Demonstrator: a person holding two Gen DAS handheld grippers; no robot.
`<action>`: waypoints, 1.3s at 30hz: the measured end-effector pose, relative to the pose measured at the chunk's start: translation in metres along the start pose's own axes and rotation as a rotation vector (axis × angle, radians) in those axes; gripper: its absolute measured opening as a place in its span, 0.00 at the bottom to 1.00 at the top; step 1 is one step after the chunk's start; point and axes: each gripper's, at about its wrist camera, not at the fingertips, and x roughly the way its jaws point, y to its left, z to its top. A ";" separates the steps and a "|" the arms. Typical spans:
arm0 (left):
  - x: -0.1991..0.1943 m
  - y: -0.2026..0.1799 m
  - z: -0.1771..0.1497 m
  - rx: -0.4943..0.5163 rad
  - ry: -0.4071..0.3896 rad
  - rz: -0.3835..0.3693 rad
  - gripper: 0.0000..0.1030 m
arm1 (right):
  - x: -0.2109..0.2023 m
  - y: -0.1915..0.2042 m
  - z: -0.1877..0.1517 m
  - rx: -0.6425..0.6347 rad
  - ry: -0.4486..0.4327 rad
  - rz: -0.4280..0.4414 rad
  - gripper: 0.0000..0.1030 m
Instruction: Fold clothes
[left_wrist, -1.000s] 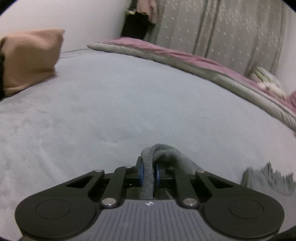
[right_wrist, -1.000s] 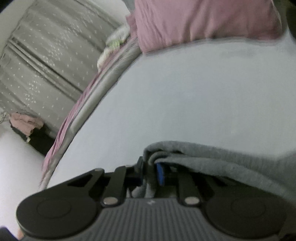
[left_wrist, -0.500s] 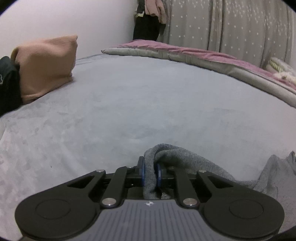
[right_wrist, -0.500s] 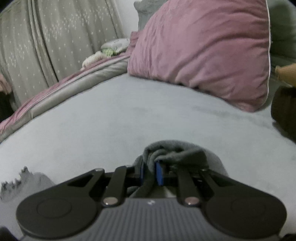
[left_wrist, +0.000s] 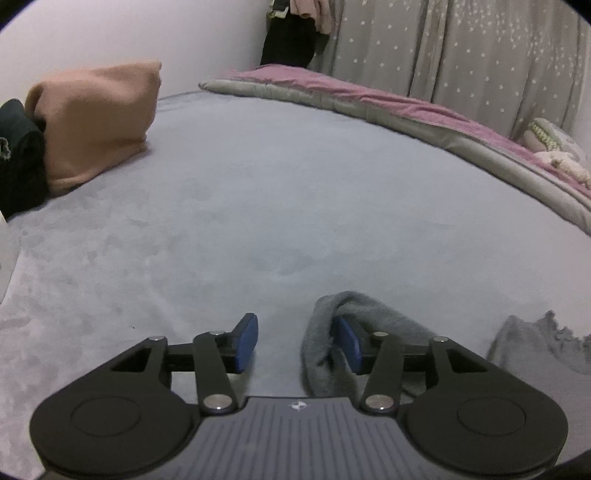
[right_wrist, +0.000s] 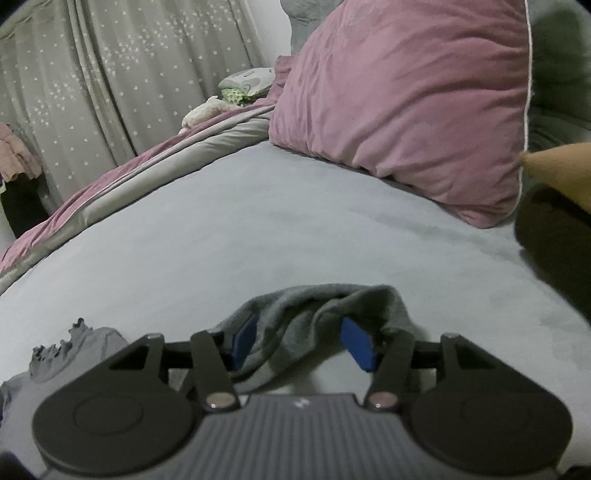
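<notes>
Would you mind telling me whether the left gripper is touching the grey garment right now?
Touching. In the left wrist view the left gripper is open, yet the grey garment drapes over its right blue finger pad; the other pad is bare.

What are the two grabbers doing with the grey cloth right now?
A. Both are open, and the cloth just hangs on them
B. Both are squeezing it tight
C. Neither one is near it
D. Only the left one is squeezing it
A: the left gripper and right gripper both have their blue pads spread wide apart, with the grey cloth only draped over them.
</notes>
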 end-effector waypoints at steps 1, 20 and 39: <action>-0.005 -0.004 0.000 0.004 -0.003 -0.015 0.49 | -0.005 -0.004 0.001 0.003 0.001 0.005 0.52; -0.045 -0.209 -0.062 0.231 0.141 -0.436 0.55 | -0.029 -0.060 0.041 -0.012 -0.020 0.085 0.51; -0.054 -0.429 -0.127 0.492 0.239 -0.848 0.54 | -0.024 -0.100 0.022 -0.076 0.041 0.342 0.08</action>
